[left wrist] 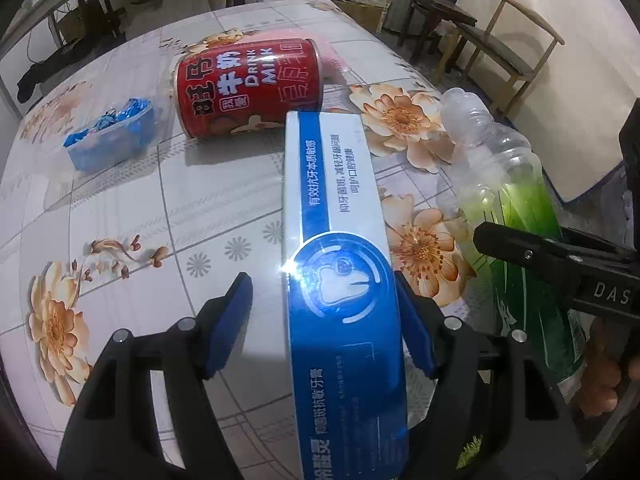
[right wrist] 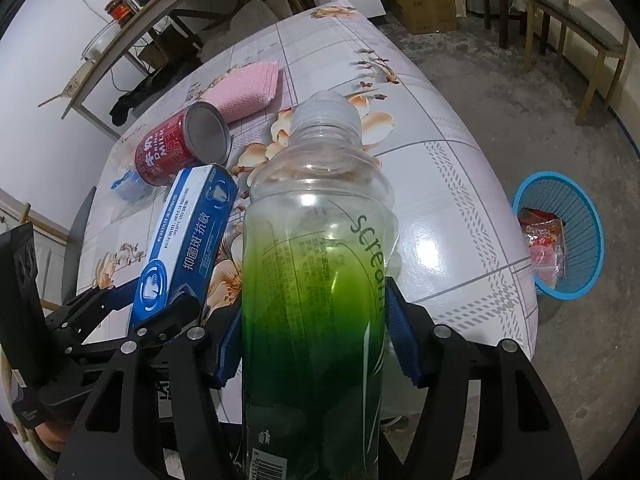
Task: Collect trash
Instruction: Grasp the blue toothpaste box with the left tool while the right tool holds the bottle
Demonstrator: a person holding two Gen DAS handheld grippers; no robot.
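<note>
A blue and white toothpaste box [left wrist: 336, 216] lies between the fingers of my left gripper [left wrist: 322, 286], which is open. The right pad [left wrist: 416, 328] touches the box's edge and the left pad stands clear of it. My right gripper [right wrist: 314, 320] is shut on a clear plastic bottle with a green label [right wrist: 316, 264], one pad on each side of its body. In the left wrist view the bottle [left wrist: 508, 196] is at the right with a right-gripper finger [left wrist: 520, 248] across it. A red milk can [left wrist: 248, 88] lies on its side further back.
A blue crumpled wrapper [left wrist: 112, 136] lies at the left of the flowered table [left wrist: 120, 220]. A pink cloth [right wrist: 248, 88] sits behind the can. A blue waste basket [right wrist: 584, 256] holding wrappers stands on the floor off the table's right edge. Wooden chairs [left wrist: 504, 44] stand beyond.
</note>
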